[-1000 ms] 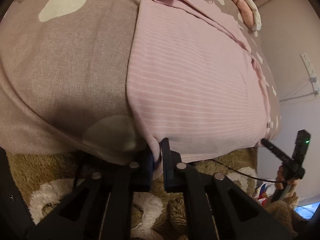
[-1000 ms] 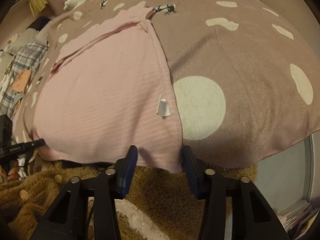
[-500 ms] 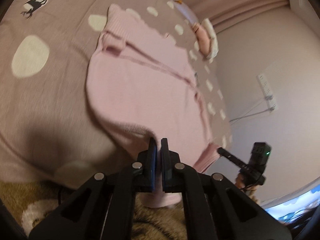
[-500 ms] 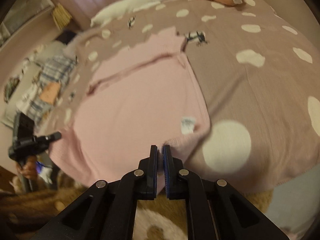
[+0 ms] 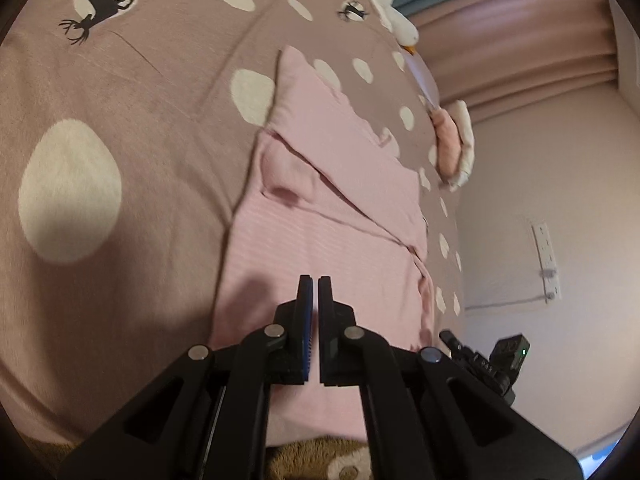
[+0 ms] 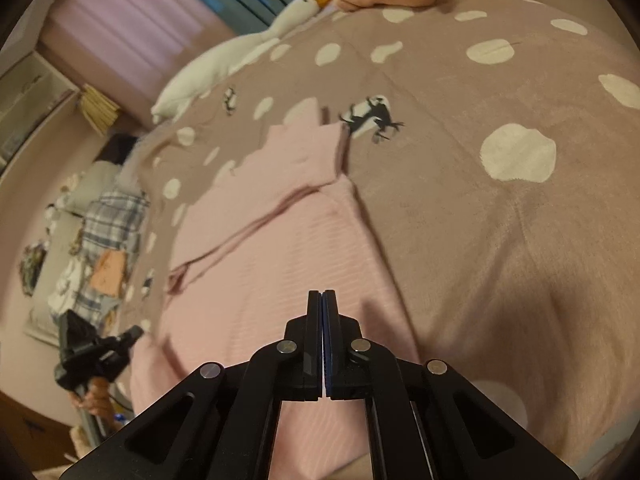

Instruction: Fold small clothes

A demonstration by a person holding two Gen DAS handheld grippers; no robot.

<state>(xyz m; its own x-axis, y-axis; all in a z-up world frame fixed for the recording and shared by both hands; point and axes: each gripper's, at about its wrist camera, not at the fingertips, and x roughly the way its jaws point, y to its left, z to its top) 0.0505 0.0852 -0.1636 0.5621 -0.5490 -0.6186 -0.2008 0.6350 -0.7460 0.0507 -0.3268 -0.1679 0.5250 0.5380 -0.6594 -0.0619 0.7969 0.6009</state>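
I'm holding both claws pressed together on the pink striped top (image 5: 320,240): left gripper (image 5: 314,280) pinching its near-left hem, right gripper (image 6: 322,294) pinching near-right, above the spotted bedspread (image 6: 480,240).

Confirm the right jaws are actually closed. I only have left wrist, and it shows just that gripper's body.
Observer: Yes. The right gripper has its jaws pressed together with pink cloth running beneath them, so it looks shut on the pink top.
Operator: What's past the bed's far-left side?
Observer: A plaid garment pile lies off the edge of the spotted bedspread.
Operator: Where does my gripper sit from there?
Observer: The left gripper is low at the left, right at the pink top's near-left corner.
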